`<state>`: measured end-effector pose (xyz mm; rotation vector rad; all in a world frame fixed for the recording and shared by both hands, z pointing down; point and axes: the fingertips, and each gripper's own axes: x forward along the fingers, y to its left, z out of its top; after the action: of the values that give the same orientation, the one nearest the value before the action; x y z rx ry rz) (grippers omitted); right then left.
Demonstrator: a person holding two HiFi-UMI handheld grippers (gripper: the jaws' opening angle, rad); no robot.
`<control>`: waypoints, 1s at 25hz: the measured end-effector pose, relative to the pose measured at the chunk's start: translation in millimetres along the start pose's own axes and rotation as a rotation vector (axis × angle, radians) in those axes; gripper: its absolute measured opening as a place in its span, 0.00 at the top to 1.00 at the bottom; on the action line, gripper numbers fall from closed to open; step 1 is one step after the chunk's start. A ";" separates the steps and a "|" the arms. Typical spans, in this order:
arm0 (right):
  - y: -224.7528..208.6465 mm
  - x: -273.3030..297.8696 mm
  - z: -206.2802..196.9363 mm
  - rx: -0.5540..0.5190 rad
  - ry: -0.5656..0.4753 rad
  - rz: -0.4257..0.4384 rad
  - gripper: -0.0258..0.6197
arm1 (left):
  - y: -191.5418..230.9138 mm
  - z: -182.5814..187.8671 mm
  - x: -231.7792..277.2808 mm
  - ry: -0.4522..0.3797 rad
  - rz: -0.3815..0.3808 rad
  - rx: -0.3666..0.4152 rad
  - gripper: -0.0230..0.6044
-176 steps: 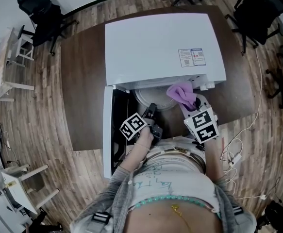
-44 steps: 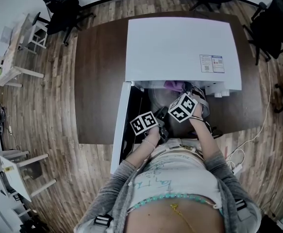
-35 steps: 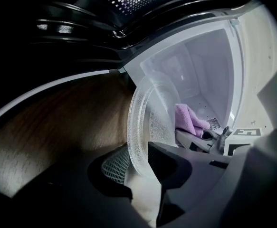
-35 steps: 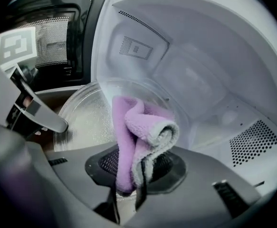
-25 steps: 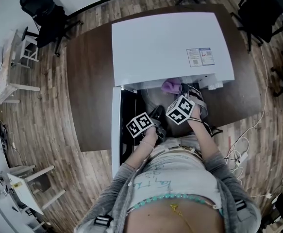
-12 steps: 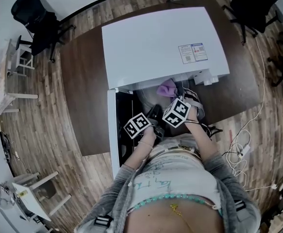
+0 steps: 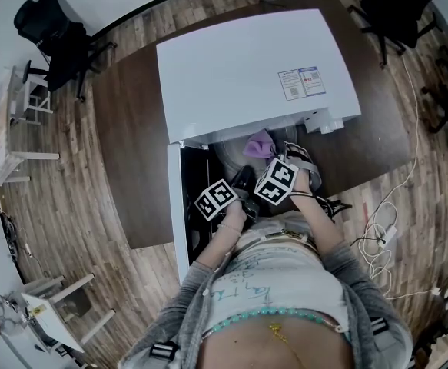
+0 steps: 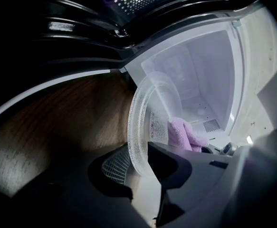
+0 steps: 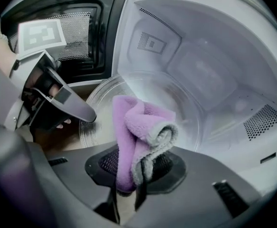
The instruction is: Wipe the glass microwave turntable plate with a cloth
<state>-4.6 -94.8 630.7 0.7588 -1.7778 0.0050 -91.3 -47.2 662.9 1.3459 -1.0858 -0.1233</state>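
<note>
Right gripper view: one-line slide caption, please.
Right gripper clamps a folded purple cloth over the glass turntable plate, its rim gripped by the left gripper, before the open microwave.

White microwave [image 7: 247, 68] on brown table [image 7: 127, 137], blk office chairs [image 7: 51, 29], wood floor [image 7: 70, 214], cables [image 7: 379, 235]

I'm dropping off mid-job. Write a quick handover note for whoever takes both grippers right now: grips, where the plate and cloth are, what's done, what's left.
Left gripper: jaws closed on the rim of the glass plate, holding it at the mouth of the microwave. The door is open.
Right gripper: jaws closed on the bunched purple cloth, which hangs over the plate's face. Contact is hard to confirm.
Done: plate gripped, cloth brought to it.
Left: wipe the face and rim. No view shows how much is clean, so cover it all.
</note>
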 end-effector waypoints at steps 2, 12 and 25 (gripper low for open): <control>4.7 -0.1 2.4 -0.006 -0.005 0.017 0.79 | 0.0 0.0 -0.5 0.001 0.000 0.000 0.76; 21.0 0.0 18.3 -0.101 -0.026 0.052 0.79 | -0.1 0.1 0.3 0.002 -0.002 0.004 0.76; 42.0 3.7 47.1 -0.210 -0.069 0.099 0.79 | -0.8 0.0 0.9 0.005 -0.003 0.012 0.76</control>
<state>-66.2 -80.8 632.4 0.5249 -1.8463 -0.1416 -90.4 -48.0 662.7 1.3582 -1.0819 -0.1157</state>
